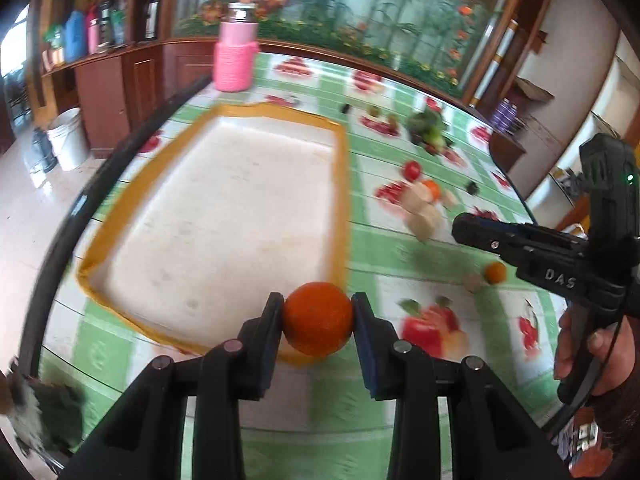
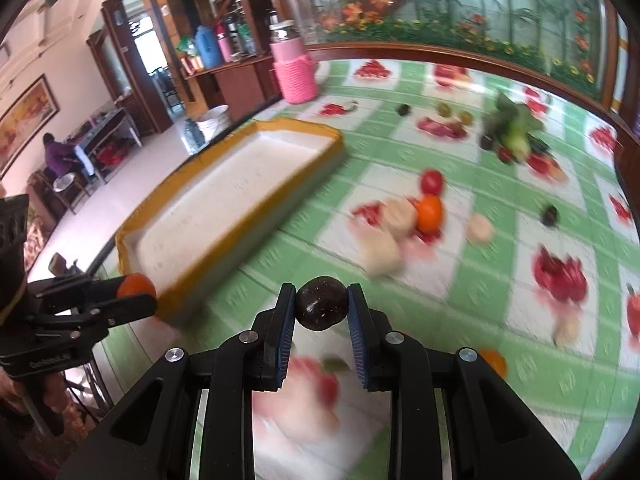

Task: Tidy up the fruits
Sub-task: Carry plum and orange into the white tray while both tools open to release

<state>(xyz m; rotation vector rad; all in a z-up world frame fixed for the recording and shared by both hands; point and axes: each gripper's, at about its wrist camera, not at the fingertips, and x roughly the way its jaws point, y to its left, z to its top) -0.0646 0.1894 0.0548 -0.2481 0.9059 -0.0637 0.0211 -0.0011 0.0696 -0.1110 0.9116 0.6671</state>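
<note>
My left gripper (image 1: 318,310) is shut on an orange (image 1: 318,319), held above the near rim of the yellow-edged white tray (image 1: 340,184). My right gripper (image 2: 322,306) is shut on a dark brown round fruit (image 2: 321,308) above the green checked tablecloth, right of the tray (image 2: 300,130). In the right wrist view the left gripper (image 2: 132,300) shows at the left edge with the orange (image 2: 134,285) at the tray's near corner. In the left wrist view the right gripper (image 1: 464,226) reaches in from the right, held by a hand (image 1: 592,344). The tray is empty.
Loose on the cloth lie a red tomato (image 2: 432,181), a small orange (image 2: 429,213), pale chunks (image 2: 380,248), a leafy green bunch (image 2: 514,130), dark small fruits (image 2: 550,215) and another orange (image 1: 495,272). A pink jar (image 2: 295,74) stands behind the tray. The table edge (image 1: 120,160) runs along the tray's left.
</note>
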